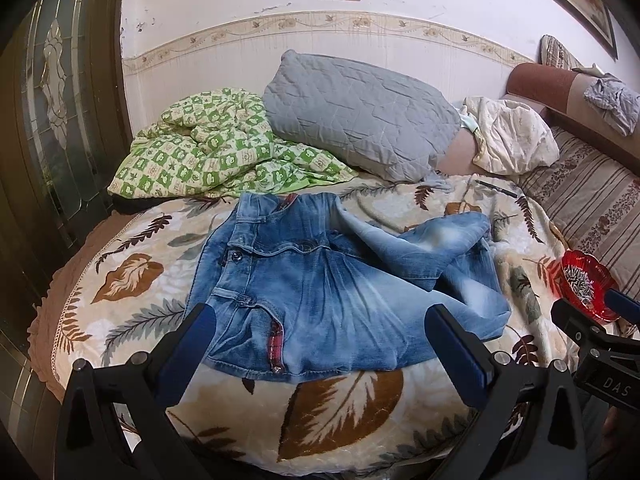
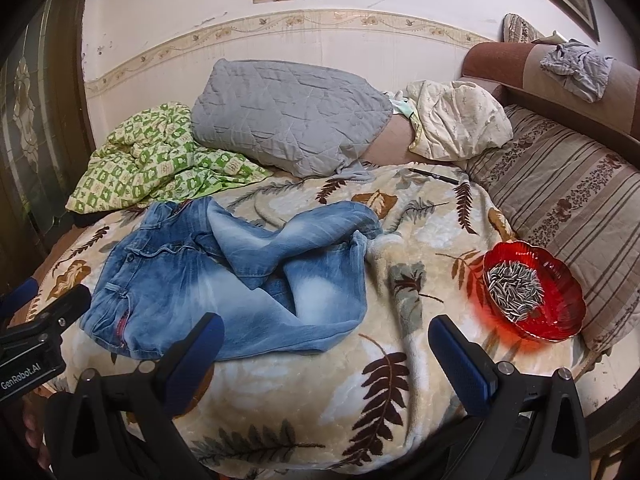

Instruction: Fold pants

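Light blue jeans (image 1: 320, 280) lie rumpled on the leaf-patterned blanket (image 1: 352, 408), waistband to the left, legs bunched and folded over to the right. They also show in the right wrist view (image 2: 224, 276). My left gripper (image 1: 320, 316) is open, above the near edge of the jeans, holding nothing. My right gripper (image 2: 326, 328) is open, above the blanket just right of the jeans' legs, holding nothing. The right gripper also shows at the right edge of the left wrist view (image 1: 592, 320).
A red glass bowl of sunflower seeds (image 2: 532, 292) sits on the blanket at the right. A grey quilted pillow (image 2: 288, 116), a green checked quilt (image 2: 152, 160), a cream pillow (image 2: 460, 120) and a pen (image 2: 436, 175) lie behind. A striped cushion (image 2: 572, 200) borders the right side.
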